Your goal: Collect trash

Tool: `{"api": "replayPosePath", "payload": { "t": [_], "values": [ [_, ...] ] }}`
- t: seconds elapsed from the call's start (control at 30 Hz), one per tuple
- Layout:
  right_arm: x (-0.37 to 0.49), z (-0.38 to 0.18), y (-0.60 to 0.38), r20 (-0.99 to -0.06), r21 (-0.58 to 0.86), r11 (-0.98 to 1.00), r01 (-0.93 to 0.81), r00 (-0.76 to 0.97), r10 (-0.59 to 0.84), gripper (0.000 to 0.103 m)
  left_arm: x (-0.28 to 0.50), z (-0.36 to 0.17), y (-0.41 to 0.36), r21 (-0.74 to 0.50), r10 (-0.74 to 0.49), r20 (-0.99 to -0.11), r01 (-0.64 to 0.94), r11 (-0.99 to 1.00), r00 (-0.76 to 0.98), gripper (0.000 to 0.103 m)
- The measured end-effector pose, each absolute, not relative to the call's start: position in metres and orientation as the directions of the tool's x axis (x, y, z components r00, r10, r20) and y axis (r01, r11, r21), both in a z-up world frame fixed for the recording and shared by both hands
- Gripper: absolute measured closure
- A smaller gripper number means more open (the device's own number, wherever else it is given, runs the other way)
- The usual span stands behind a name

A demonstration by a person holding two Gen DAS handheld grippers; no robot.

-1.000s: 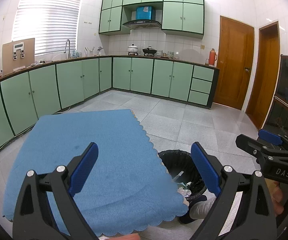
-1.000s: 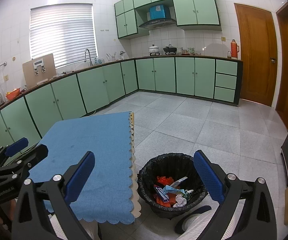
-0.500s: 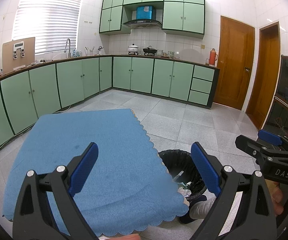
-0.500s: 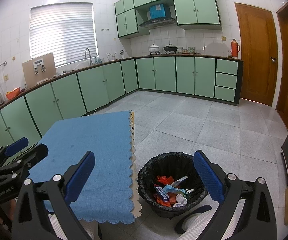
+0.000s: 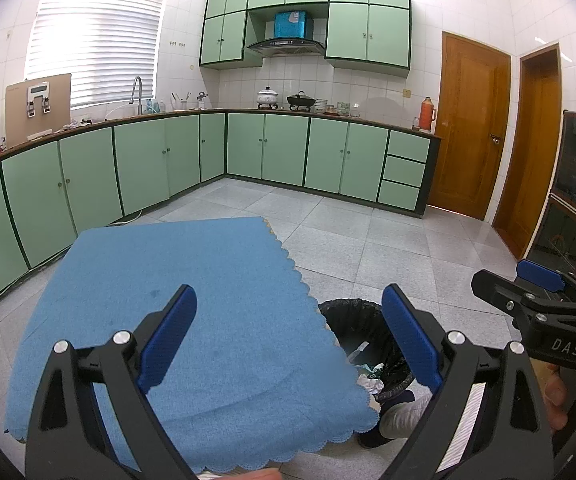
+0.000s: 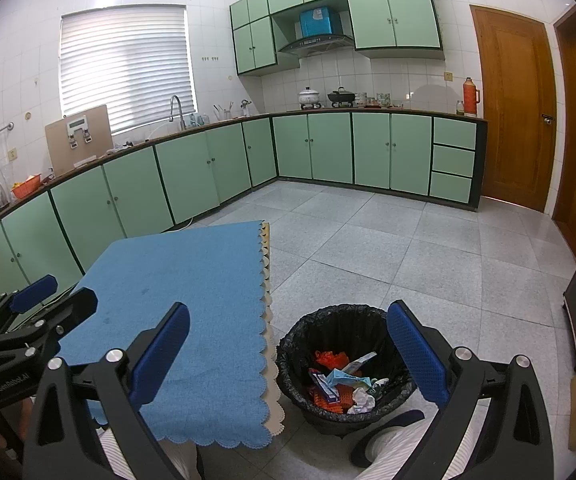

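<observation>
Right wrist view: the right gripper, jaws spread and empty, hangs as it did a second ago above the black-lined trash bin at lower centre, wrappers and crumpled paper inside. The left gripper, equally wide and unmoved, faces a bare blue tablecloth; collection looks finished.

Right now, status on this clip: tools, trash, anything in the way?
Left tool open, empty. Right tool open, empty. Trash in bin; none visible on cloth. Nothing in the way.
</observation>
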State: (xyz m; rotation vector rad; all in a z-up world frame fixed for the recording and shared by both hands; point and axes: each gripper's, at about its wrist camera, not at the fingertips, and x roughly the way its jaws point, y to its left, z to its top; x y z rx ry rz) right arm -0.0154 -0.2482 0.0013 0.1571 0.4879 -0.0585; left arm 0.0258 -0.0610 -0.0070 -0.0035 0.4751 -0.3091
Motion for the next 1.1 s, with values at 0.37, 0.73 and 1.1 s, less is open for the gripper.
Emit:
{"api": "replayPosePath", "payload": {
  "t": [0.37, 0.73, 1.1],
  "values": [
    [-0.0154, 0.0021, -0.2489, -0.472, 0.136, 0.986, 0.094, 0.882, -0.019, 0.006, 0.0265, -0.0074, -0.0603, -0.077, -0.295, -0.451, 0.292, 0.953, 0.842, 0.012],
    [-0.0128, 0.0012, -0.2457, -0.471, 0.137, 0.987, 0.088, 0.882, -0.013, 0.006, 0.0307, -0.0098, -0.0570, -0.082, -0.290, -0.456, 0.285, 0.955, 0.842, 0.012],
    [-0.0119, 0.0016, -0.2439, -0.472, 0.138, 0.987, 0.086, 0.881, -0.011, 0.006, 0.0297, -0.0081, -0.0617, -0.080, -0.285, -0.454, 0.280, 0.957, 0.844, 0.012]
  ]
}}
